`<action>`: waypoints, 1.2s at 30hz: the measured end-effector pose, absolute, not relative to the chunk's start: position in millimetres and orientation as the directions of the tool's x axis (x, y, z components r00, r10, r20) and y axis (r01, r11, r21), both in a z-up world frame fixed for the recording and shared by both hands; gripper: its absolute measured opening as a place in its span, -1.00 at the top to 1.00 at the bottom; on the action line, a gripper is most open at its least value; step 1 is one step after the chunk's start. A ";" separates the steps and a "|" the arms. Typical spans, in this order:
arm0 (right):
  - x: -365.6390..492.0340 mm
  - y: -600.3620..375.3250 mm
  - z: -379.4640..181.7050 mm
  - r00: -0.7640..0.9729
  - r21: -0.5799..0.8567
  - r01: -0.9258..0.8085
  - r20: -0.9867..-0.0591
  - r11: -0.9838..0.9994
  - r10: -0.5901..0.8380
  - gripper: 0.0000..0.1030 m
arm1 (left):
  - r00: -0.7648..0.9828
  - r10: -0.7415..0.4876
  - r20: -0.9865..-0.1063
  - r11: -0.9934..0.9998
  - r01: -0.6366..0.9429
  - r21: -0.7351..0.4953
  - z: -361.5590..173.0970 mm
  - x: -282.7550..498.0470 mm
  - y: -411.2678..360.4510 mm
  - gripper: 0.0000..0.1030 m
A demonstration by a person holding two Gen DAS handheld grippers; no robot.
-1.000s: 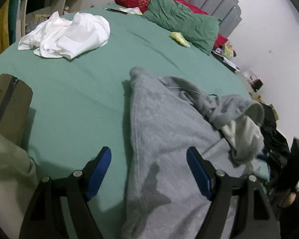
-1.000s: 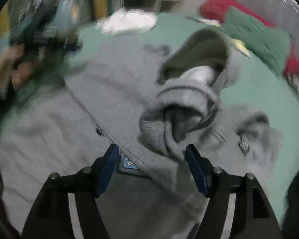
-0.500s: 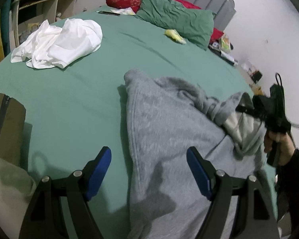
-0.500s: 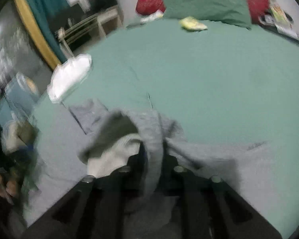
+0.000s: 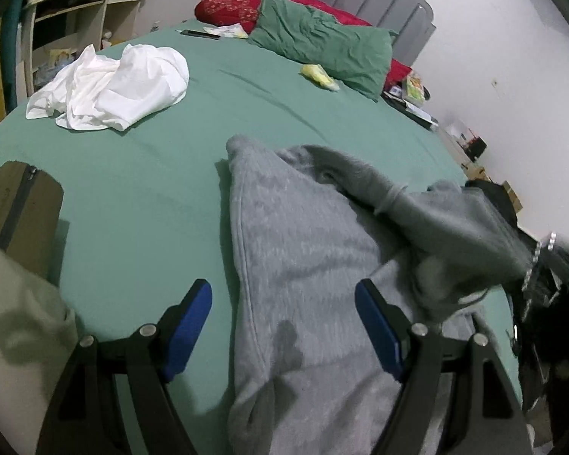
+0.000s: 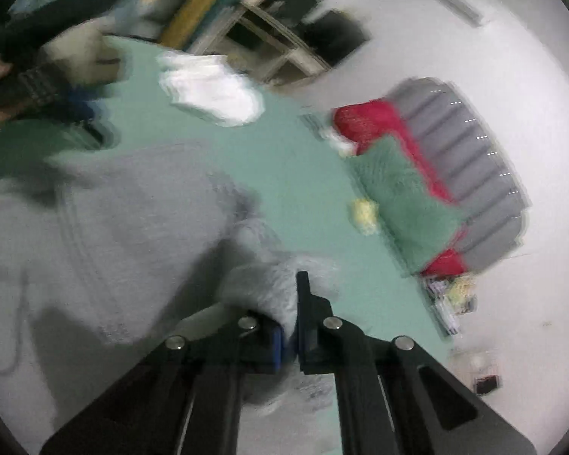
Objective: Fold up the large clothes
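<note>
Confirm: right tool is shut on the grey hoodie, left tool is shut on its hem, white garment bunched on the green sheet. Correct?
One error: the left tool is open, its blue pads spread wide over the grey hoodie and gripping nothing, per the left wrist view. The right tool is shut on the hoodie, and the white garment lies bunched on the green sheet.

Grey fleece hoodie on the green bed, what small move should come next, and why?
Probably draw the right gripper, shut on a bunched part of the grey fleece hoodie, outward across the green bedsheet to pull that part straight. The fabric there is lifted and crumpled, while the left gripper hangs open over the flatter body.
</note>
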State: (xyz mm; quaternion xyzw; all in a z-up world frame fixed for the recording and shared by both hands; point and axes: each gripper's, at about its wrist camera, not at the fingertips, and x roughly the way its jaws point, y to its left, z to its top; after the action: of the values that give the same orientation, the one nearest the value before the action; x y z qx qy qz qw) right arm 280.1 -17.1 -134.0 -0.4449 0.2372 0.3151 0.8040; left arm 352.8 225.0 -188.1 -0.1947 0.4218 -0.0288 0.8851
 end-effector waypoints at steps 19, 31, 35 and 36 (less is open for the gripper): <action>341.2 -78.5 -111.8 0.548 0.000 -0.639 -0.702 0.770 0.454 -0.64 | 0.619 -0.263 -0.740 0.919 -0.074 -0.388 -189.2 345.3 220.2 -0.51; 271.8 -150.9 -190.3 0.367 0.187 -0.450 -0.853 0.873 0.372 0.81 | 0.609 -0.268 -0.747 0.923 -0.059 -0.379 -193.9 363.0 201.7 -0.51; 269.5 -185.3 -161.4 0.425 0.221 -0.388 -0.818 0.895 0.387 -0.43 | 0.602 -0.277 -0.749 0.918 -0.064 -0.391 -196.8 365.4 196.2 -0.51; 275.5 -189.3 -150.0 0.460 0.219 -0.390 -0.795 0.894 0.396 -0.59 | 0.604 -0.280 -0.746 0.918 -0.059 -0.393 -195.6 364.6 193.2 -0.51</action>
State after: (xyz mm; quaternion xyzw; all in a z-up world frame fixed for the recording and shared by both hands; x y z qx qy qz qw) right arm 275.5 -189.3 -150.0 0.0029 0.4658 0.2300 0.8545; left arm 364.6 193.2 -195.6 -0.1927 0.4406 -0.0631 0.8745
